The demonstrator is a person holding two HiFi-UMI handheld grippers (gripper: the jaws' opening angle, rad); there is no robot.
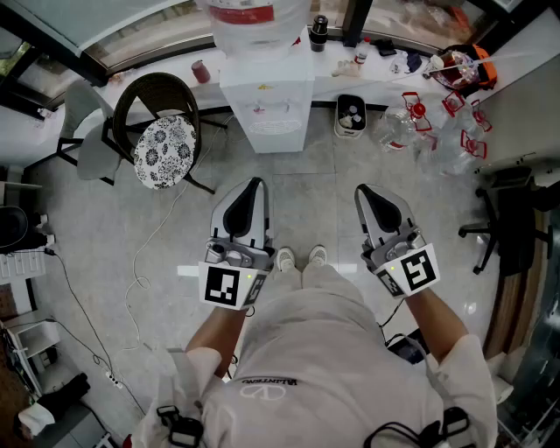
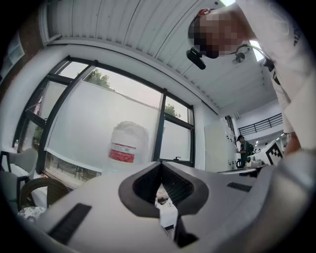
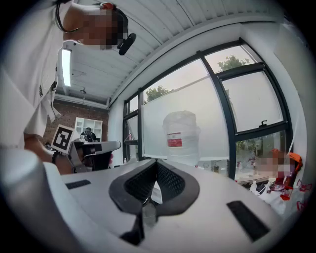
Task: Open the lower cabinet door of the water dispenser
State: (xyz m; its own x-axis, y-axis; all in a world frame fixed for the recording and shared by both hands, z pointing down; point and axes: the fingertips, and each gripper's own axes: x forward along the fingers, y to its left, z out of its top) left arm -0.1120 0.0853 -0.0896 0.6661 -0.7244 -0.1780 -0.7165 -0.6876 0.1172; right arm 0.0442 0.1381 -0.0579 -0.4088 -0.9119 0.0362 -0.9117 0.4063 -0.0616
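Observation:
The white water dispenser (image 1: 265, 98) stands against the window wall at the top middle of the head view, with a large clear bottle (image 1: 254, 17) on top. Its lower front is steeply foreshortened, and I cannot make out the cabinet door. Both grippers are held in front of the person's body, well short of the dispenser and pointing toward it. My left gripper (image 1: 255, 186) is shut and holds nothing; my right gripper (image 1: 366, 191) is also shut and empty. The bottle (image 2: 126, 146) shows beyond my left gripper (image 2: 160, 168), and the bottle (image 3: 181, 136) again beyond my right gripper (image 3: 156, 165).
A dark wicker chair (image 1: 162, 131) with a patterned cushion stands left of the dispenser. A small bin (image 1: 351, 115) sits to its right, then several clear plastic bottles (image 1: 437, 136). A black office chair (image 1: 507, 219) is at the right edge. A cable (image 1: 144, 271) trails across the floor.

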